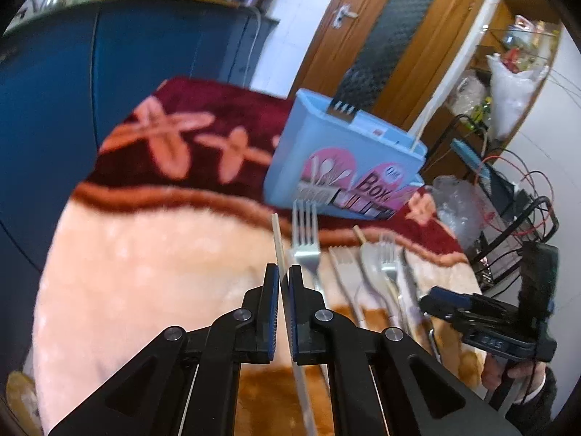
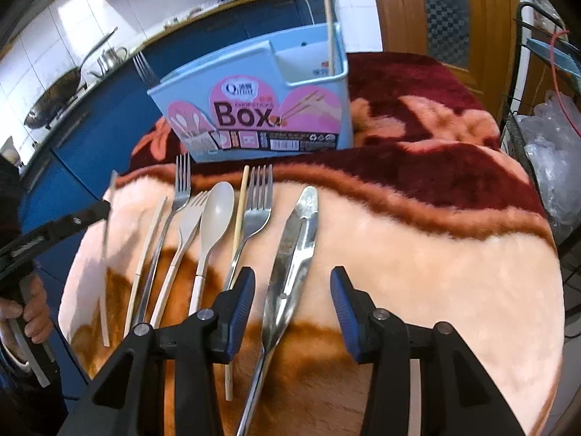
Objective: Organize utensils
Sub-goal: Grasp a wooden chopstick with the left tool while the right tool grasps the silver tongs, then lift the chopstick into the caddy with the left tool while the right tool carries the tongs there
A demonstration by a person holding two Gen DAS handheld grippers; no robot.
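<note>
the left claw [image 1: 284, 272] was pressed together on a thin pale wooden chopstick [image 1: 277, 243], held above the plush cream, brown and maroon blanket [image 2: 417, 239]. the right claw [image 2: 290, 279] stood spread and empty over a shiny metal knife [image 2: 294, 247]. beside it lay a steel fork [image 2: 256, 210], a beige plastic spoon [image 2: 216, 210] and more cutlery. behind them stood the light blue plastic utensil box [image 2: 254, 109], holding one chopstick and a fork.

Both wrist views look steeply down, close over the blanket [image 2: 417, 254], sharing the utensil box [image 1: 345, 160]
</note>
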